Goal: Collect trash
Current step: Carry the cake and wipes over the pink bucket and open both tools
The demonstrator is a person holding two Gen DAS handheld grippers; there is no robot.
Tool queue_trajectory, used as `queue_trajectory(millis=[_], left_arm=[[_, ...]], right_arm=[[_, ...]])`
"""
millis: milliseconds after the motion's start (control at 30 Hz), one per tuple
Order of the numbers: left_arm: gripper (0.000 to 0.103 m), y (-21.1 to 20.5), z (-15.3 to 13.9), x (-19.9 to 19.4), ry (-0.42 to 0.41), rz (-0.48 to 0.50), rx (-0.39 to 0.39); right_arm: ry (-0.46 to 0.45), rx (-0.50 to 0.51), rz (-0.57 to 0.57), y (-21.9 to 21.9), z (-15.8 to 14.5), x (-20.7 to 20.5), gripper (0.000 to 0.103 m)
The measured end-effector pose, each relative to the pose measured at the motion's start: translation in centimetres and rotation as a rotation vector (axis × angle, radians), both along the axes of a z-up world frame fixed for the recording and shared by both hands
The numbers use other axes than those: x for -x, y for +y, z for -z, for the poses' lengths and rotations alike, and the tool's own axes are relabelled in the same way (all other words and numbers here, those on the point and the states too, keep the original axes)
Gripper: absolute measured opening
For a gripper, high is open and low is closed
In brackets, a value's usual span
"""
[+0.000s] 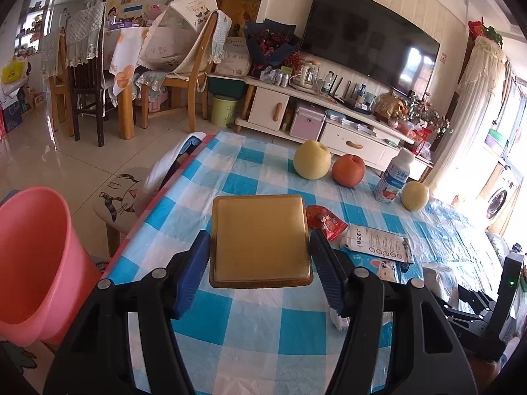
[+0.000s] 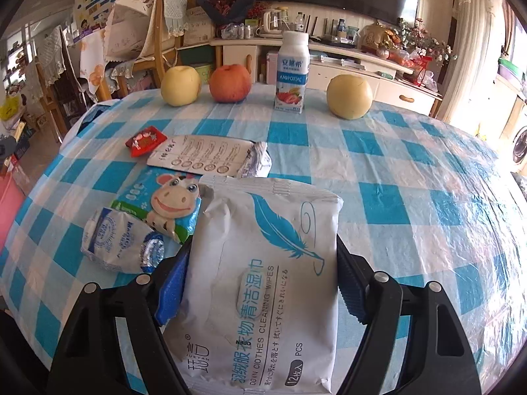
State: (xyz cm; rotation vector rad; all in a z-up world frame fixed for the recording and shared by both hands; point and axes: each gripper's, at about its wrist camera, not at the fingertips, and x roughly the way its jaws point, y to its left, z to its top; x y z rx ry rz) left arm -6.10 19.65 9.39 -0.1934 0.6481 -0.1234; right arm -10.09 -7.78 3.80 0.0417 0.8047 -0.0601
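My left gripper (image 1: pixel 260 247) is shut on a flat amber plastic tray (image 1: pixel 260 240) and holds it above the checked table near its left edge. My right gripper (image 2: pixel 263 256) is shut on a white wipes packet (image 2: pixel 263 279) with a blue feather print. On the table lie a red wrapper (image 2: pixel 145 140), a long white wrapper (image 2: pixel 204 156), a blue cartoon-cow packet (image 2: pixel 164 200) and a crumpled white-blue wrapper (image 2: pixel 122 240). The red wrapper (image 1: pixel 324 220) and the long white wrapper (image 1: pixel 378 242) also show in the left wrist view.
A pink bin (image 1: pixel 36 263) stands on the floor left of the table (image 1: pixel 230 171). Two yellow pears (image 2: pixel 180 85) (image 2: pixel 349 96), a red apple (image 2: pixel 229 83) and a yoghurt bottle (image 2: pixel 292 72) stand along the far edge. A stool (image 1: pixel 118 197) sits by the table's left side.
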Motion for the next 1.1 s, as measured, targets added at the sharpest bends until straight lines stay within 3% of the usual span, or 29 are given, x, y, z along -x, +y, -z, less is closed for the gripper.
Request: queue_trajectory(millis=[167, 367, 600, 800, 967, 1100], left_arm=[[0.063, 2.6, -0.9, 0.2, -0.017, -0.057, 0.032], [0.063, 7.9, -1.7, 0.6, -0.028, -0.188, 0.095], [0.063, 16.8, -1.3, 1.3, -0.003, -0.452, 0.142], [0.063, 24.5, 0.3, 2.4, 0.063, -0.665, 0.231], [0.063, 29.1, 2.0, 3.8, 0.099, -0.779, 0.312], [0.063, 31.3, 3.1, 4.4, 0.12, -0.811, 0.344]], right_arm=[[-0.046, -0.049, -0.07, 3.9, -3.0, 0.3, 0.077], [-0.089, -0.13, -0.253, 12.2, -6.8, -0.4, 0.077], [-0.113, -0.229, -0.495, 24.0, -10.7, -2.4, 0.078], [-0.088, -0.313, -0.641, 33.4, -11.4, -4.3, 0.078], [-0.057, -0.343, -0.702, 39.8, -10.2, -5.9, 0.078], [-0.032, -0.354, -0.715, 43.5, -8.6, -7.5, 0.078]])
